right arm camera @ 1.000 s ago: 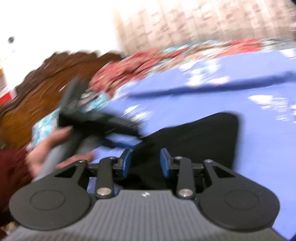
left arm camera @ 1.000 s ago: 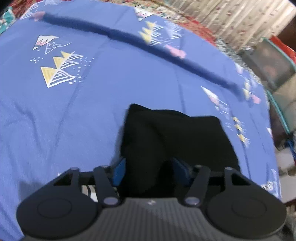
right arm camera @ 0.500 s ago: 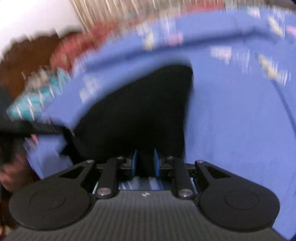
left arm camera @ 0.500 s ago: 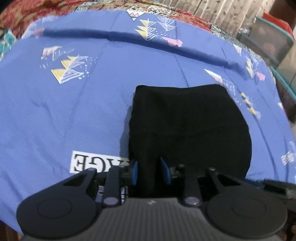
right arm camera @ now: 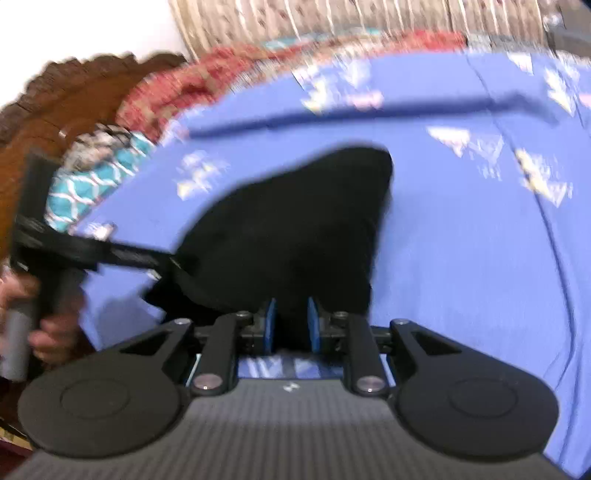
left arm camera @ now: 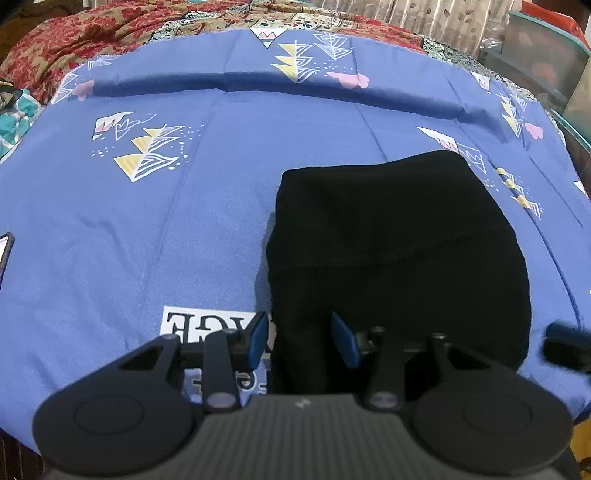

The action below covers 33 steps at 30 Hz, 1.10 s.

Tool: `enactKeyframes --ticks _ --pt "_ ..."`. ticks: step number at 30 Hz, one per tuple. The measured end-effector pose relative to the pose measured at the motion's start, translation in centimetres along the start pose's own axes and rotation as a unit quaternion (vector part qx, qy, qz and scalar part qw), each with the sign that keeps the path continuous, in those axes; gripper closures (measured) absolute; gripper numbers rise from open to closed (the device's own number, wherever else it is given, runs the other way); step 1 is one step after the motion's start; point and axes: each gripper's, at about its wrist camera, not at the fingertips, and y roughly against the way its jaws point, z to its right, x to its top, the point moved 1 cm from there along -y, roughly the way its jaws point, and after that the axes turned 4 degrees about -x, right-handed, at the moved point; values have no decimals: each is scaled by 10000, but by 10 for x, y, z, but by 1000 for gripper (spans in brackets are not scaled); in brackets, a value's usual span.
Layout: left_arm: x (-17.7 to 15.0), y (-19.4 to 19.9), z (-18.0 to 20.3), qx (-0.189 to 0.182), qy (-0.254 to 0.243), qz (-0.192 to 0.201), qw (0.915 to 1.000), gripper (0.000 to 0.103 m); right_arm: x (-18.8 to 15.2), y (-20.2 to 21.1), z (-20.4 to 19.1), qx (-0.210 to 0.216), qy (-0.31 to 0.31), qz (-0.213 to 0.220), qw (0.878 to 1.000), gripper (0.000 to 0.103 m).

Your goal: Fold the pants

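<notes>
The black pants [left arm camera: 399, 236] lie folded into a compact block on the blue patterned bedsheet [left arm camera: 147, 240]. My left gripper [left arm camera: 301, 332] is at the block's near left corner. Its jaws are opening: black cloth lies between them, but the left pad [left arm camera: 258, 339] stands clear of the fabric edge. In the right wrist view the pants [right arm camera: 295, 221] fill the middle. My right gripper [right arm camera: 292, 317] is narrow, with its blue pads pressed on the near edge of the cloth. The left gripper [right arm camera: 173, 258] reaches in from the left, held by a hand [right arm camera: 37, 332].
A white printed label [left arm camera: 207, 321] sits on the sheet beside the left pad. A red patterned blanket [left arm camera: 92, 37] and curtains [left arm camera: 443, 18] lie beyond the sheet. A teal bin [left arm camera: 546, 55] stands at the far right, a carved wooden headboard [right arm camera: 74, 103] at the left.
The pants went from a raised bundle to a flat block on the sheet. The left jaws narrowed, then widened again. The right jaws narrowed onto the near edge.
</notes>
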Motion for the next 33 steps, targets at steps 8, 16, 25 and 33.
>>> enactKeyframes --ticks 8,16,25,33 --pt "-1 2 2 75 -26 -4 10000 62 19 -26 -22 528 -107 136 9985 80" --pt "-3 0 -2 119 -14 -43 9999 58 1 -67 -42 732 -103 -710 9947 80" --pt "-3 -2 -4 155 -2 -52 9999 48 -13 -78 -40 615 -157 -1053 9924 80" --pt "-1 4 -19 -125 121 36 9998 31 -11 -41 -16 1175 -395 -794 9891 54"
